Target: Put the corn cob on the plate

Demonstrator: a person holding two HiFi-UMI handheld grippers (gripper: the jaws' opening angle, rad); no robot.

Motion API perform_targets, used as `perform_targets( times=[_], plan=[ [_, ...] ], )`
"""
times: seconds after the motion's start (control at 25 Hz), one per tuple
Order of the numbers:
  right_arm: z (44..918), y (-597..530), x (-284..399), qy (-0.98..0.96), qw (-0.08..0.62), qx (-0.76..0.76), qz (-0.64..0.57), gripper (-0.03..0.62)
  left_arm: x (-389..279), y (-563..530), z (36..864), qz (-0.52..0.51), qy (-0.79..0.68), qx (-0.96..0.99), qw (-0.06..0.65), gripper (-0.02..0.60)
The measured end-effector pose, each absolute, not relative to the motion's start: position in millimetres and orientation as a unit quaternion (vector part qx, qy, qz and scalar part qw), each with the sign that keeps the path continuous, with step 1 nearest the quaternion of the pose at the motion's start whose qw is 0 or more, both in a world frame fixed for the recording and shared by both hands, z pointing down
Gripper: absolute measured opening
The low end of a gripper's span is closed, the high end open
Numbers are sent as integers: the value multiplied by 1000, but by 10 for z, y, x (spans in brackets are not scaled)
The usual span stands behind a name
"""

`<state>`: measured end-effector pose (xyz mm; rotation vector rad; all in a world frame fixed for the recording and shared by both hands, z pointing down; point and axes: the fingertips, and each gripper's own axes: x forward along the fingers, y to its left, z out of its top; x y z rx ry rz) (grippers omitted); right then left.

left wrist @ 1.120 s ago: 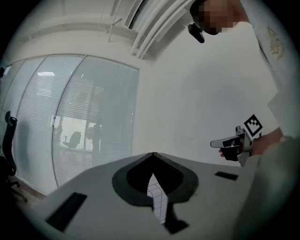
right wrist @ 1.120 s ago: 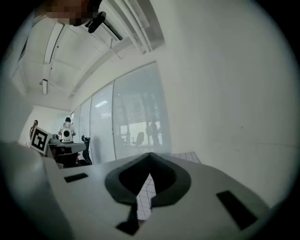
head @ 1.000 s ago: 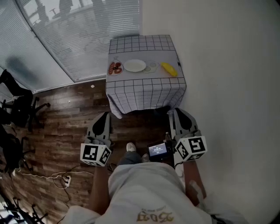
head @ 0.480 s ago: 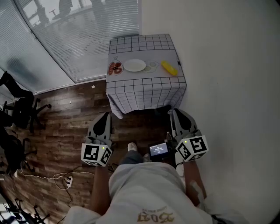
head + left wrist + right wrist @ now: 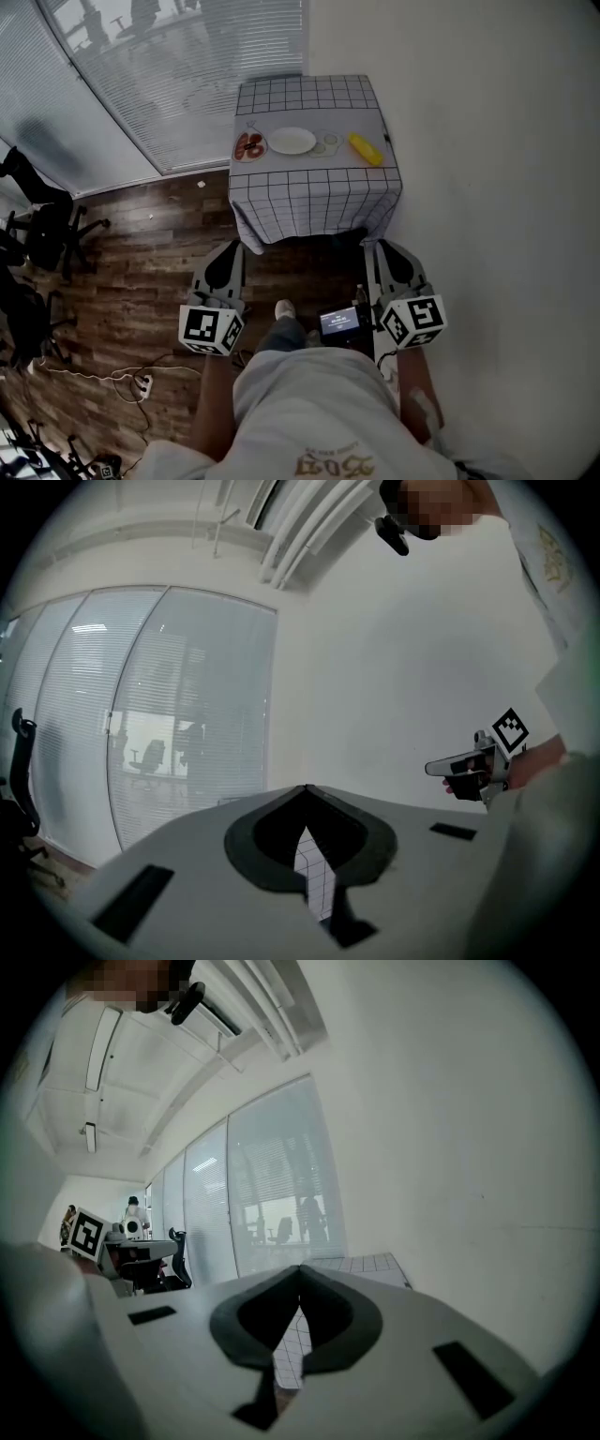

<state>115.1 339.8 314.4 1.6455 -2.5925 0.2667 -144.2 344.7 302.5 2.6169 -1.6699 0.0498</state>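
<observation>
Stepping to the bench (image 5: 314, 197) comes first; your left claw (image 5: 229, 247) and right claw (image 5: 383, 247) are pressed together, empty. Spread the right one before reaching the corn cob (image 5: 364, 148), right of the plate (image 5: 292, 141), upper middle.

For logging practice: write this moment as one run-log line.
left claw: shut, empty | right claw: shut, empty | corn cob: on table, off plate

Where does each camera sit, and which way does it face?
Head view: on the person's head, facing steeply down at table, plate, corn cob; shows torso, left gripper, right gripper.
Left gripper view: on the left gripper, looking along its shut jaws; right gripper at right.
Right gripper view: on the right gripper, likewise; left gripper at left.
Shared: the table, in all three.
</observation>
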Motion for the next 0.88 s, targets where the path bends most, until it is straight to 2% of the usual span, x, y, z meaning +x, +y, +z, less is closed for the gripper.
perform_targets(
  times=[0.88],
  plan=[
    [3220,2823,1187,-834,94,542,32,6,-1339,2861,3079,7,-531,847,23,9]
  ],
)
